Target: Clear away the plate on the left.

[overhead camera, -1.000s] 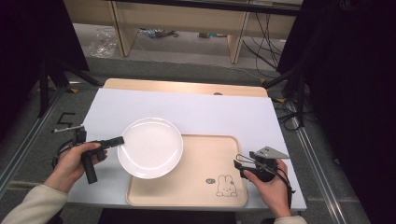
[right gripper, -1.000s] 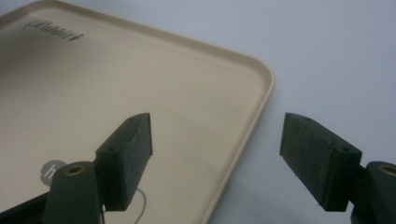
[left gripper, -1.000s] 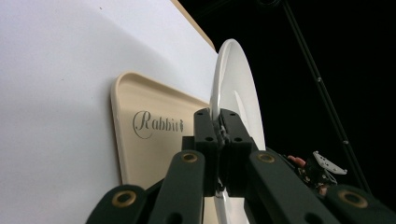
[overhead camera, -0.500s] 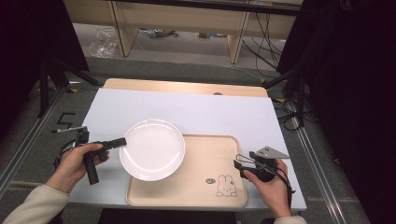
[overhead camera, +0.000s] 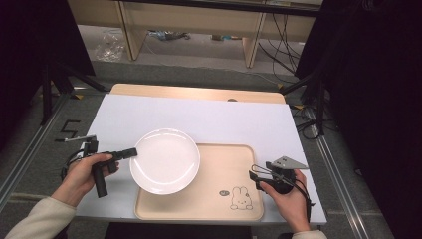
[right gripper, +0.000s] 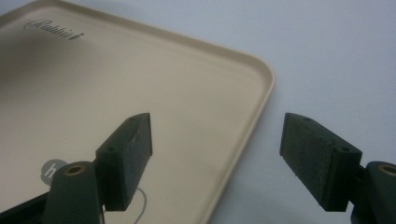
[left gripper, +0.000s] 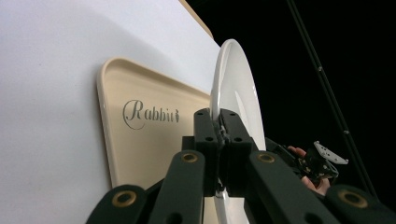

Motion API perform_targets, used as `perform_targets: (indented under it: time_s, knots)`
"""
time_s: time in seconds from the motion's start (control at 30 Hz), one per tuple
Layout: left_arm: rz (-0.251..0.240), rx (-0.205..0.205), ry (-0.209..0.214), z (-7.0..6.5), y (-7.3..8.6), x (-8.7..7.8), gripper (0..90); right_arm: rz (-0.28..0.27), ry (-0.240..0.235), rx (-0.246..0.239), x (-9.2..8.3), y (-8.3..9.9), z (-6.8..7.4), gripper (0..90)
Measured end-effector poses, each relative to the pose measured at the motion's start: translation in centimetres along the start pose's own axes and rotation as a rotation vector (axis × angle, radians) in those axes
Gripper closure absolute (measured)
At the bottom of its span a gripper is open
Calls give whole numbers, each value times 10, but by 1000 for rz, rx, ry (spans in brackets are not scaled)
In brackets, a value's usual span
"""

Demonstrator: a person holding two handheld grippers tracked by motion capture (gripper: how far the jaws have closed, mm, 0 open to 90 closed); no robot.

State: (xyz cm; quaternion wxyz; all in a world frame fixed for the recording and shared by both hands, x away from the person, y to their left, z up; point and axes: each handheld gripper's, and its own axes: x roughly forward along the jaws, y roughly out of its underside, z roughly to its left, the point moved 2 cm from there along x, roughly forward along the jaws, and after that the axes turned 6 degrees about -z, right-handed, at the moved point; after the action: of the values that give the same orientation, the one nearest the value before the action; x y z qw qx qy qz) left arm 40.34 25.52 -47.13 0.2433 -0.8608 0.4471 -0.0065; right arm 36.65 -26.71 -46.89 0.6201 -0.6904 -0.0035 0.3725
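Observation:
A round white plate (overhead camera: 165, 160) sits half over the left end of the beige tray (overhead camera: 224, 169) and half over the white sheet. My left gripper (overhead camera: 133, 152) is shut on the plate's left rim. In the left gripper view the jaws (left gripper: 219, 116) pinch the thin rim of the plate (left gripper: 238, 79), with the tray (left gripper: 140, 140) behind it. Whether the plate rests on the tray or hangs just above it I cannot tell. My right gripper (overhead camera: 254, 173) stands open at the tray's right edge. Its jaws (right gripper: 217, 140) are wide apart over the tray's rim (right gripper: 261, 88), with nothing between them.
The tray carries a rabbit drawing (overhead camera: 242, 198) near its front right corner and the word "Rabbit" (left gripper: 150, 114) near the other end. The white sheet (overhead camera: 214, 119) covers the wooden table (overhead camera: 199, 93). Dark stands and cables flank both sides.

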Motion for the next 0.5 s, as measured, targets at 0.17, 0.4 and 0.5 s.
perform_targets:
  time_s: [0.17,0.4,0.5]
  knots:
    - [6,4,1,0,2,1,867,0,0,0,0,0,0,262]
    - [12,3,3,0,3,3,867,1,-3,2,0,0,0,262]
    - [16,5,7,0,4,4,868,-5,14,-8,-1,0,0,262]
